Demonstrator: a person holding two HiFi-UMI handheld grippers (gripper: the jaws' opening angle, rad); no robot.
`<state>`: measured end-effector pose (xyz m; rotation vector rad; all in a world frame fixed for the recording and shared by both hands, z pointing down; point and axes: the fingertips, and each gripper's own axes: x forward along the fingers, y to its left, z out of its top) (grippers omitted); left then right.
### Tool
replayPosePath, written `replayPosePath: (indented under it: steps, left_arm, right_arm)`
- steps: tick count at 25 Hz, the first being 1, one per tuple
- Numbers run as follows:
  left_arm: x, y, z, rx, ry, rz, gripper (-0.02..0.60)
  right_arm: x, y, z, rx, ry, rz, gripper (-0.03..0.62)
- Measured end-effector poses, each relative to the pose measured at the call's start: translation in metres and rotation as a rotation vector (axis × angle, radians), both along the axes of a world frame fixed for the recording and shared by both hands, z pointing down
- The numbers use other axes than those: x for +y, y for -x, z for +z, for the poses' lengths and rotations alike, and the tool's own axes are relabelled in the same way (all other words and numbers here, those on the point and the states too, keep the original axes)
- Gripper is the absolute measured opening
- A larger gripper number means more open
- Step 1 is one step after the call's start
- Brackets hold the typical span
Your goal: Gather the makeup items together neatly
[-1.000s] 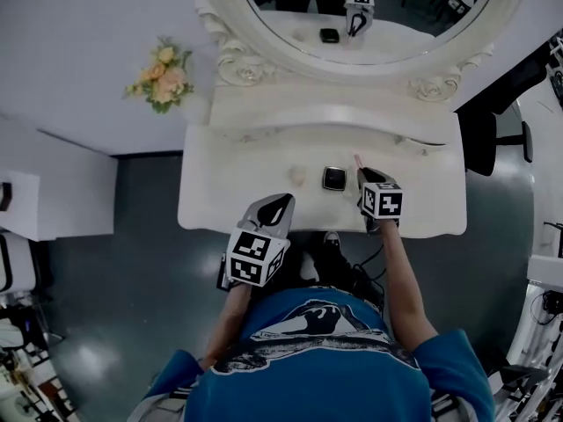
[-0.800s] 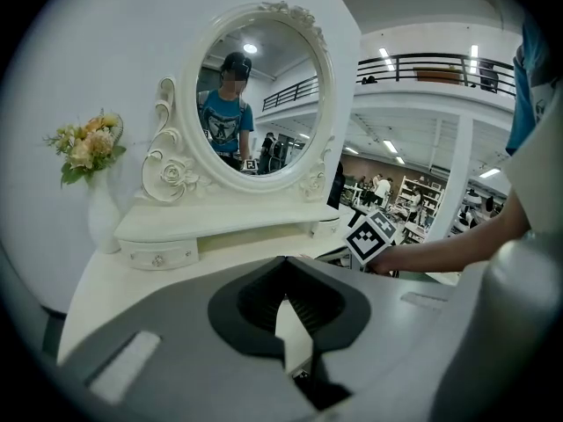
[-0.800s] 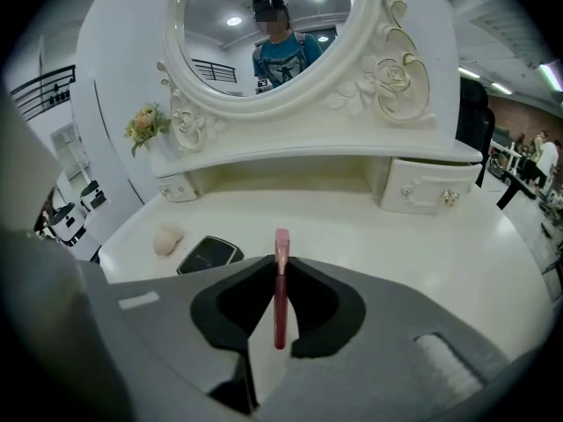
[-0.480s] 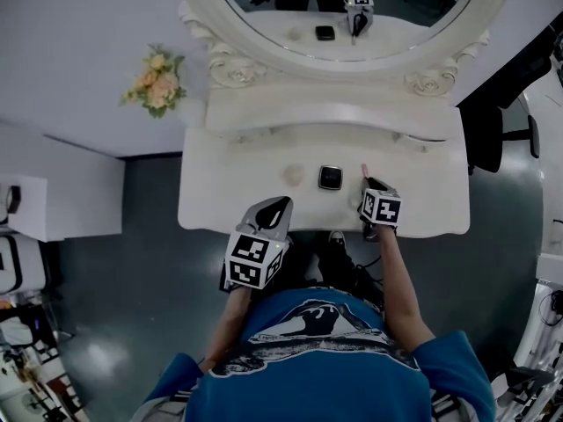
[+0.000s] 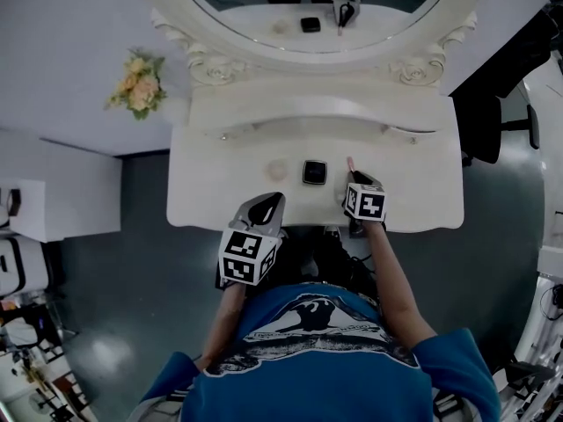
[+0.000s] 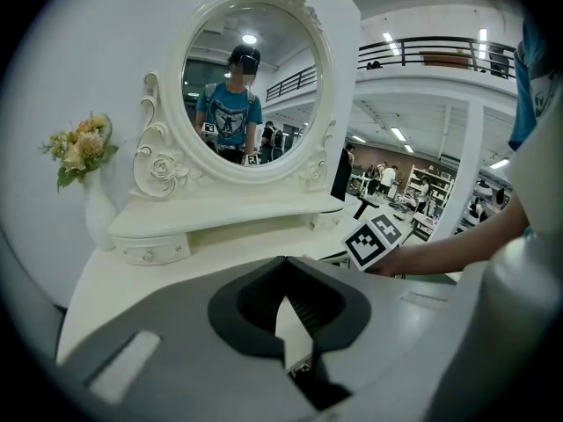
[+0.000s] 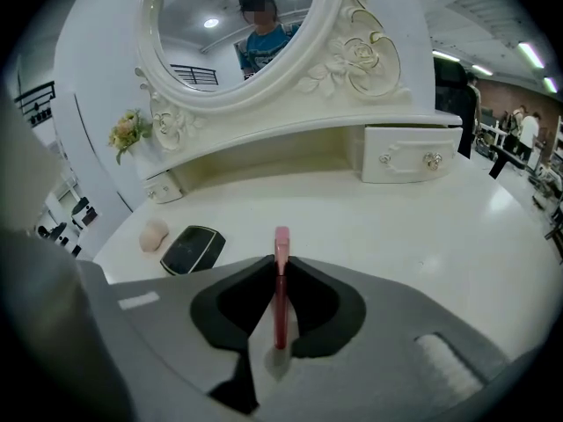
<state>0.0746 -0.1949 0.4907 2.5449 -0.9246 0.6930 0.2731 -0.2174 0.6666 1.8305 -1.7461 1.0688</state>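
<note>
Right gripper (image 7: 280, 260) jaws clamped on a slim pink makeup tube (image 7: 281, 290). The tube's long axis runs along the jaws, with its pale pink cap poking out past the tips, away from the person and toward the mirror (image 5: 308, 7). In the head view the same gripper (image 5: 352, 176) sits over the white vanity table (image 5: 413, 183), right of centre, tube (image 5: 350, 162) leading. Whether the tube's end touches the tabletop cannot be told.

Left gripper (image 6: 285, 262) jaws together at the tips with nothing between them. The head view puts it (image 5: 271, 200) at the table's front edge, hanging back from the items.

Other makeup items on the table: a black compact (image 5: 314, 171) lying flat, and a small beige sponge (image 5: 277, 169) just left of it, the two near each other but apart. From the right gripper's own view both lie to the left of the jaws, compact (image 7: 192, 248) closer, sponge (image 7: 153, 234) beyond it.

Relation that matters: the pair sits leftward of the held tube, close by, and the right gripper is the nearer one. Judgement: the tube is the stray item and the carry is nearly done. A short move left, then laying the tube down beside the compact with its length parallel to the compact's edge, would group all three. Risk: a round tube may roll once released.
</note>
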Motion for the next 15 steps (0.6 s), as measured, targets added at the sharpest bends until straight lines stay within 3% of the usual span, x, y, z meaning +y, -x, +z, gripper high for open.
replayPosePath:
  steps: [7,15]
  left_arm:
    - [0.011,-0.026,0.007,-0.014,0.018,-0.041,0.015]
    - [0.046,-0.045,0.024,-0.047,0.072,-0.131,0.015]
  right_arm:
    - [0.001,0.001,-0.003,-0.036,0.003,-0.009,0.057]
    - [-0.001,0.013,-0.007,-0.047,-0.041,-0.081,0.149]
